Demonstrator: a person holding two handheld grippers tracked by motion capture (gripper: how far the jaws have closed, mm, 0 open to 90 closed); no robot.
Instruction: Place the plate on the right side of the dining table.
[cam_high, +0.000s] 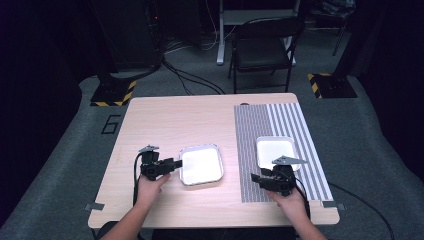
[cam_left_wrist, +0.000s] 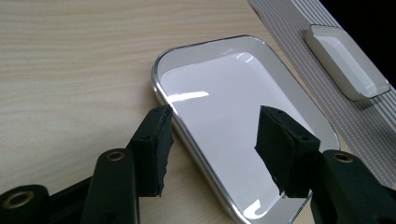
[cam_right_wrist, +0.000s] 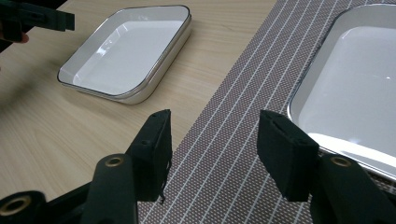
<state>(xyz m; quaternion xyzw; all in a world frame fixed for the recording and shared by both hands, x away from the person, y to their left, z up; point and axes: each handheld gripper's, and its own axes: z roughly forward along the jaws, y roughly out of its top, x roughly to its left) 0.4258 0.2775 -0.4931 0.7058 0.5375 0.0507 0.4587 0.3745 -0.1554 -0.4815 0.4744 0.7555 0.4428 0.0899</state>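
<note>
White enamel or glazed ware, by the sheen: the tray on the bare wood (cam_left_wrist: 224, 121) looks rigid, smooth and likely slippery, and could chip if you knock it. It sits left of centre on the table (cam_high: 165, 120). Take it by the raised metallic-edged rim, one jaw inside, one outside; the flat floor gives nothing to pinch. Your left gripper (cam_left_wrist: 212, 140) straddles the near rim, jaws about half open, one outside over the wood and one over the basin; whether a pad touches the rim I can't quite tell, but nothing is clamped. The second tray (cam_right_wrist: 355, 88) rests on the striped mat (cam_right_wrist: 233, 140). Your right gripper (cam_right_wrist: 212, 154) hovers over the mat beside it, half open, empty.
</note>
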